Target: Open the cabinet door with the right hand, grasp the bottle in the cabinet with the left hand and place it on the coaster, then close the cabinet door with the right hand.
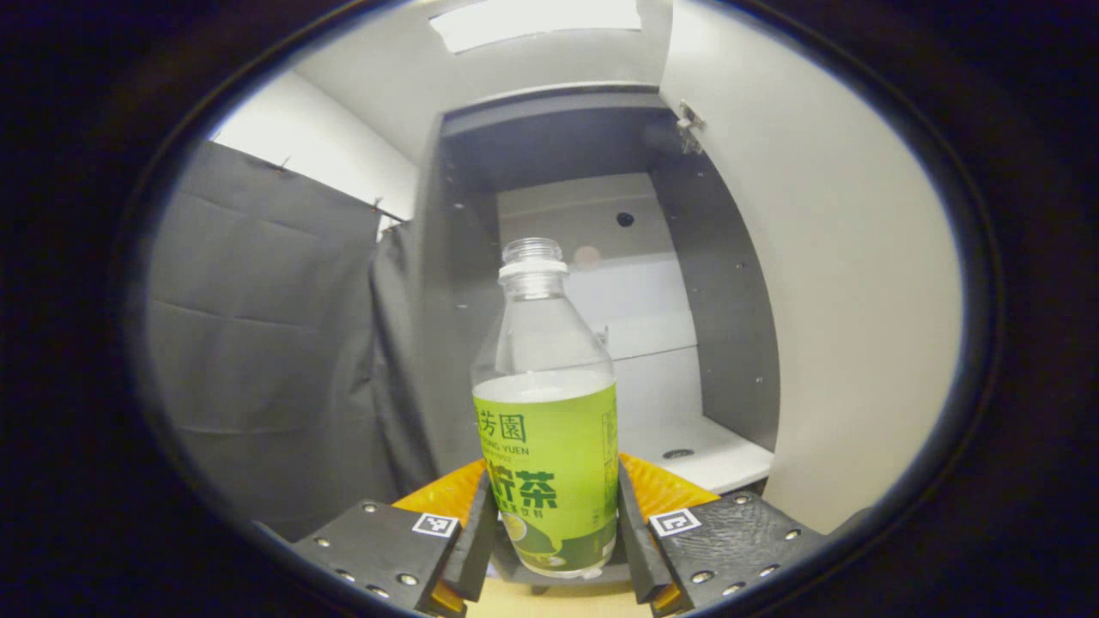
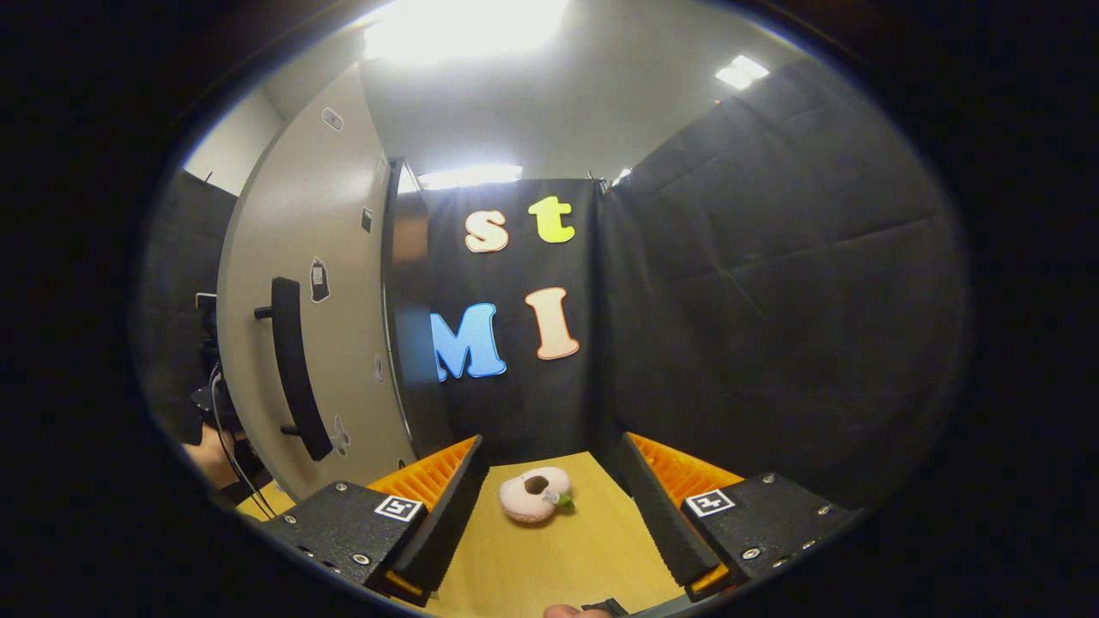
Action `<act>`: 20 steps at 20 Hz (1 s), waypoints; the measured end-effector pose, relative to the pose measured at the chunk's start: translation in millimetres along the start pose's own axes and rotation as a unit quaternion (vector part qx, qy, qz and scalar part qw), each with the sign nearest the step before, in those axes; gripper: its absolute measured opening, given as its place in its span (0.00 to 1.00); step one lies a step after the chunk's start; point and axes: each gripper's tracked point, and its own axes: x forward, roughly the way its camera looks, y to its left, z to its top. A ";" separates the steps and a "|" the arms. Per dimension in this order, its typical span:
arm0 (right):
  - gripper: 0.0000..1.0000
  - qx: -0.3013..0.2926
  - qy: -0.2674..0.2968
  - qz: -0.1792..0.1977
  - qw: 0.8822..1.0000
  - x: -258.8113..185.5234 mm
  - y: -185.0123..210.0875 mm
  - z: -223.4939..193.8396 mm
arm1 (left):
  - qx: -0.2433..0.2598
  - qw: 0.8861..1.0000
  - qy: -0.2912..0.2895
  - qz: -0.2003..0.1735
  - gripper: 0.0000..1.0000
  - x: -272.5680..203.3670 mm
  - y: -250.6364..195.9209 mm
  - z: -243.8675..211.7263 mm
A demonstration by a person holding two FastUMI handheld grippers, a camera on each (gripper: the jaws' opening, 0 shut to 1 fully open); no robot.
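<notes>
the left gripper [image 1: 549,549] clamps the bottle [image 1: 546,429] before the open cabinet [image 1: 592,257], door [image 1: 824,300] swung right; the right gripper [image 2: 549,515] gapes wide.

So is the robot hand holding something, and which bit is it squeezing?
Yes: the left gripper holds the bottle by its lower, green-labelled part. The right gripper holds nothing.
</notes>
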 end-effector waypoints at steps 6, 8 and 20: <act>0.95 -0.013 0.010 0.044 0.999 2.2 12.7 -32.4 | 0.025 0.997 0.011 0.065 0.66 -140.7 48.0 -74.1; 0.95 -0.035 0.014 0.059 0.998 1.4 27.8 -47.2 | 0.034 0.997 0.034 0.061 0.70 -165.9 43.1 -124.1; 0.95 -0.145 0.134 0.096 0.975 0.0 54.3 -168.8 | -0.014 0.995 0.079 0.057 0.65 -174.2 50.5 -338.9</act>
